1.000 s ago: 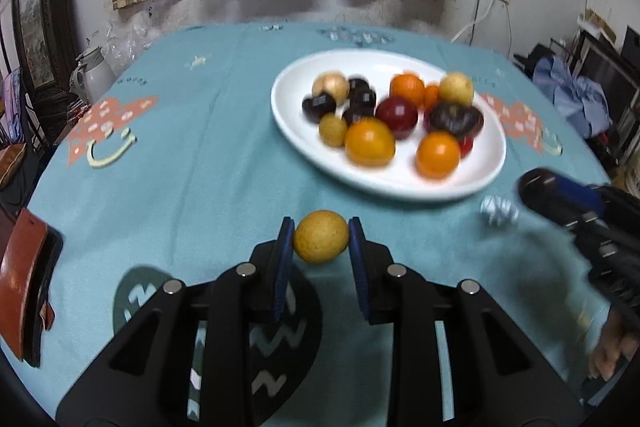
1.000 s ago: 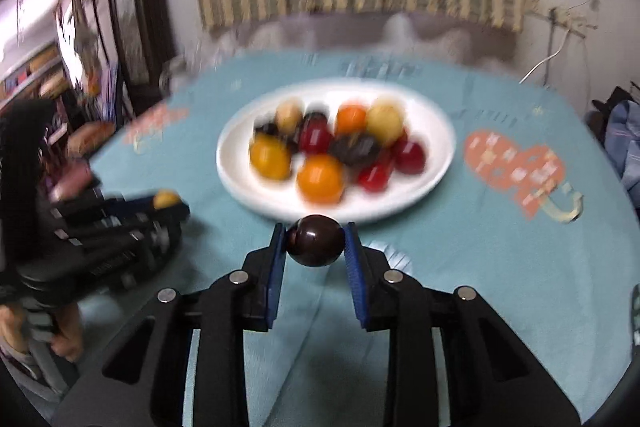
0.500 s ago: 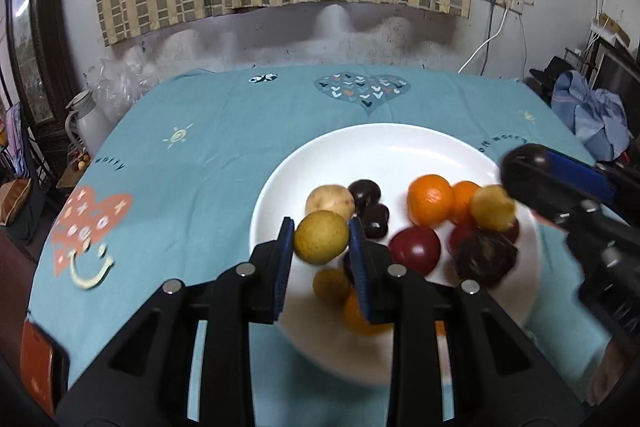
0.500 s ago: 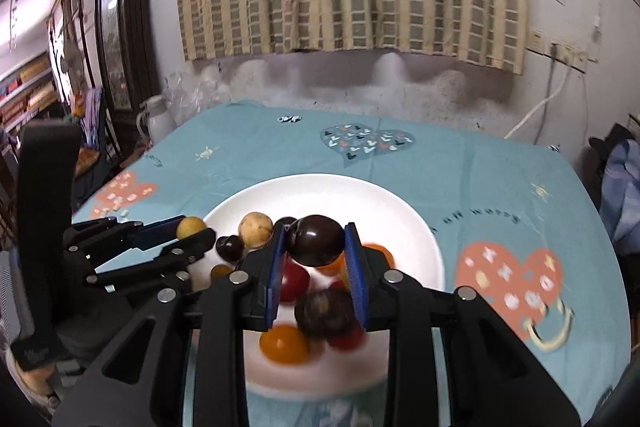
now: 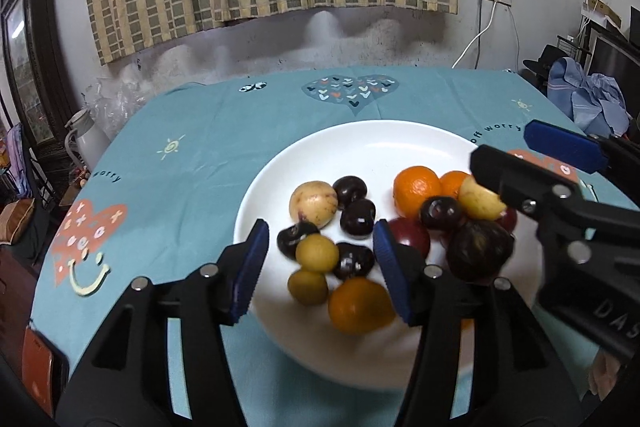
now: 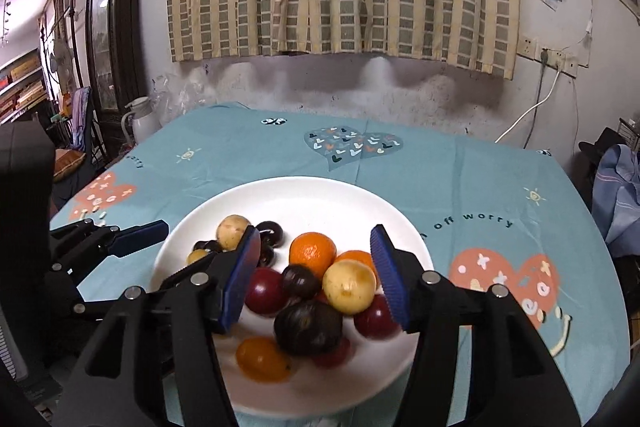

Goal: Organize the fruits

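1. Hovering over the white plate [image 5: 360,143], my left gripper [image 5: 318,269] has just been opening; its pads press on nothing, and a small yellow fruit [image 5: 317,253] lies on the plate between them.
2. I see my right gripper [image 6: 316,277] likewise just opening, unclenched, with a dark plum [image 6: 300,281] among the heaped fruit below its jaws.

From my left-hand view the white plate [image 5: 360,147] loses its near rim behind my gripper's arms, the orange fruit [image 5: 360,305] nearest me is smeared with blur, and my other tool covers the fruit at right.
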